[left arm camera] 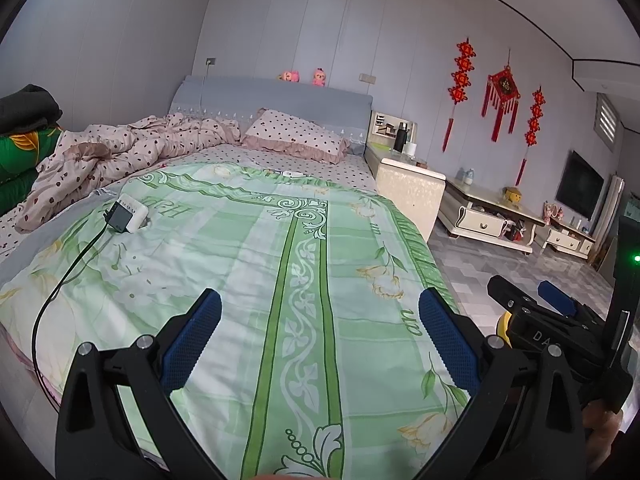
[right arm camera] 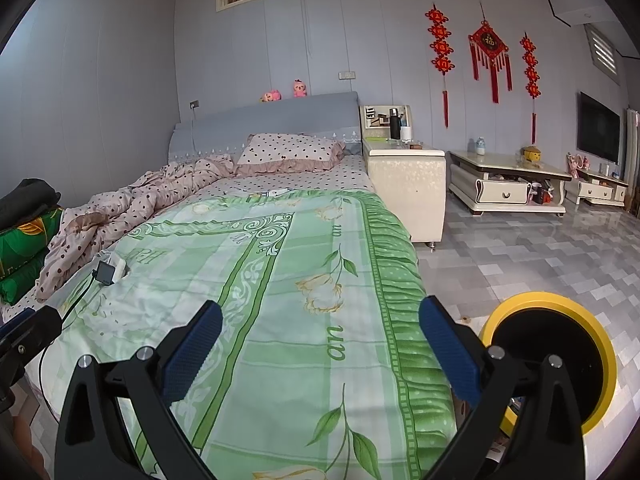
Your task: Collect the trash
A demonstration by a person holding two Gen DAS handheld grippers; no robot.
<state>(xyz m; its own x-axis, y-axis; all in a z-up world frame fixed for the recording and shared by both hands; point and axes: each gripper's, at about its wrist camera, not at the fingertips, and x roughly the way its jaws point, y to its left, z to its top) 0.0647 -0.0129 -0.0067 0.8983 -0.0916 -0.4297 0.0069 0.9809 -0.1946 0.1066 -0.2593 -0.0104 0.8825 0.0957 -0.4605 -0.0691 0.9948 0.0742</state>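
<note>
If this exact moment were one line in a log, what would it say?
left gripper: open, empty | right gripper: open, empty | both over green bedspread | yellow-rimmed bin: on floor, right of bed | trash: none picked up

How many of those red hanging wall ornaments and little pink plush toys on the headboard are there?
Red knotted string hangings with tassels: 2
Red diamond-shaped tasselled hanging: 1
Small pink plush toys on the grey headboard: 2
Total: 5

Left tool (left arm camera: pixel 320 334), right tool (right arm camera: pixel 320 336): black angular frames, silver screws, blue dimpled fingertip pads (left arm camera: pixel 192 344).
</note>
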